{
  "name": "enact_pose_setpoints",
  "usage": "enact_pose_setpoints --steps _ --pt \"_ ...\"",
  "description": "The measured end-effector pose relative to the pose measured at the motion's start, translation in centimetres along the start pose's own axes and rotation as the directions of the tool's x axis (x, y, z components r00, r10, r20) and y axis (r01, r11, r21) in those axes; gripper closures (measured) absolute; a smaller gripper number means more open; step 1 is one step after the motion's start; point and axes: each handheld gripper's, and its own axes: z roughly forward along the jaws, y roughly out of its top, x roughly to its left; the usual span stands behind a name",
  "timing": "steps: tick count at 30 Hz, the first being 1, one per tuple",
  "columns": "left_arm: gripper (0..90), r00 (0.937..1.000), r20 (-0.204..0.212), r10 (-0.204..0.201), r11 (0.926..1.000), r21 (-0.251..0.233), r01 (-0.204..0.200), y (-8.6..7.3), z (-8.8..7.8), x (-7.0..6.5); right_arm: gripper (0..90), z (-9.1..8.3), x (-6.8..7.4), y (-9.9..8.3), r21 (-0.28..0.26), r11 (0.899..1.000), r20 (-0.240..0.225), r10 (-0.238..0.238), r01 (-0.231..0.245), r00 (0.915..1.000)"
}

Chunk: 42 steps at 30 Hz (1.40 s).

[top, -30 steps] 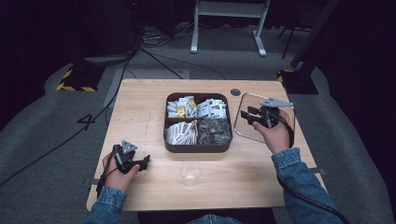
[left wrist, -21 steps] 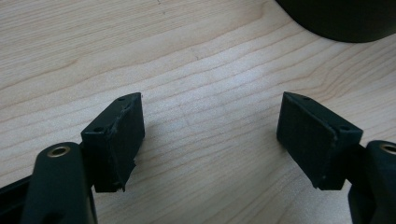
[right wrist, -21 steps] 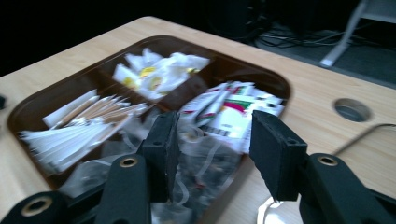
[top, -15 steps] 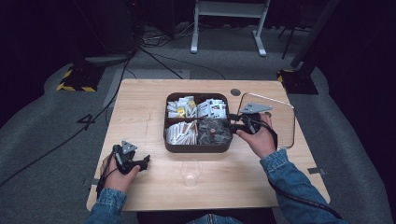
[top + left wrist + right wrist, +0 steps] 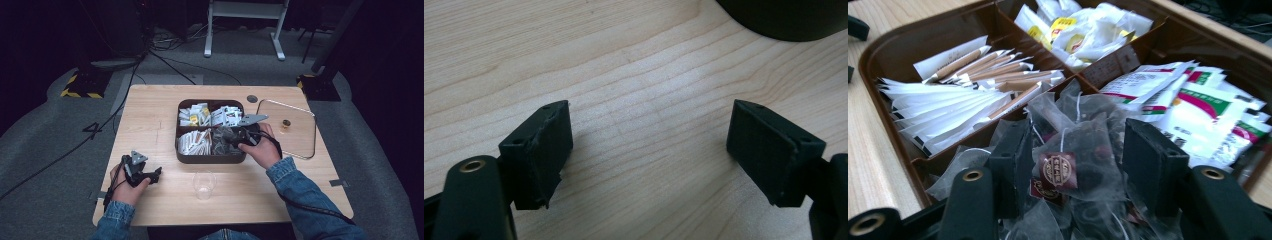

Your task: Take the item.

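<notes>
Reaching into the box [image 5: 210, 158] for a tea bag [image 5: 1068, 165].
Right gripper [image 5: 231, 138] has come over from the lid [image 5: 287, 129], its jaws just widened around the bag without pinching; left gripper [image 5: 150, 176] gapes empty.

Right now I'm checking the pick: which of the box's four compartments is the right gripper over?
The compartment of dark mesh tea bags; right gripper jaws straddle one, unlike the stick-sachet and packet compartments.

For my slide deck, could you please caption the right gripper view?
Right gripper, jaws open, poised over a tea bag in the brown divided box.
</notes>
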Motion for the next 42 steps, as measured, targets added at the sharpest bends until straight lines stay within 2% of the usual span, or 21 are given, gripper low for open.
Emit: enact_pose_setpoints --steps 7,10,13,16,20,25,32,36,42 --pt "17.9 1.0000 -0.002 0.001 1.0000 -0.001 -0.001 0.0 0.0 0.0 45.5 1.6 -0.2 -0.3 0.061 0.998 -0.011 -0.009 0.009 0.9999" --pt "17.9 1.0000 -0.002 0.001 1.0000 -0.002 -0.001 0.0 0.0 0.0 54.5 1.9 -0.3 -0.5 0.098 0.995 -0.018 -0.025 0.026 0.9995" --pt "17.9 1.0000 -0.002 0.001 1.0000 -0.001 -0.001 0.0 0.0 0.0 71.5 1.8 -0.2 -0.5 0.126 0.991 -0.018 -0.050 0.051 0.9986" --pt "17.9 1.0000 -0.002 0.001 1.0000 -0.001 -0.001 0.0 0.0 0.0 73.2 1.7 -0.2 -0.4 0.123 0.991 -0.019 -0.052 0.054 0.9984" --pt "17.8 1.0000 -0.001 0.001 1.0000 -0.001 -0.001 0.0 0.0 0.0 78.1 1.4 0.0 -0.3 0.096 0.994 -0.027 -0.044 0.047 0.9987" --pt "17.8 1.0000 0.000 0.001 1.0000 -0.001 -0.001 0.0 0.0 0.0 80.1 1.1 -0.2 -0.3 0.076 0.997 -0.030 -0.022 0.025 0.9993" --pt "17.7 1.0000 0.000 0.001 1.0000 -0.001 -0.001 0.0 0.0 0.0 82.1 0.1 -0.4 -0.1 0.020 1.000 -0.030 0.010 -0.009 0.9995" --pt "17.8 1.0000 0.002 -0.001 1.0000 -0.001 0.001 0.0 0.0 -0.1 82.8 -0.9 -0.7 0.3 -0.033 0.998 -0.043 0.050 -0.051 0.9978" --pt "17.4 1.0000 0.001 0.001 1.0000 0.000 -0.001 0.0 0.0 0.0 83.2 -2.1 -0.8 0.6 -0.080 0.994 -0.059 0.074 -0.079 0.9955"
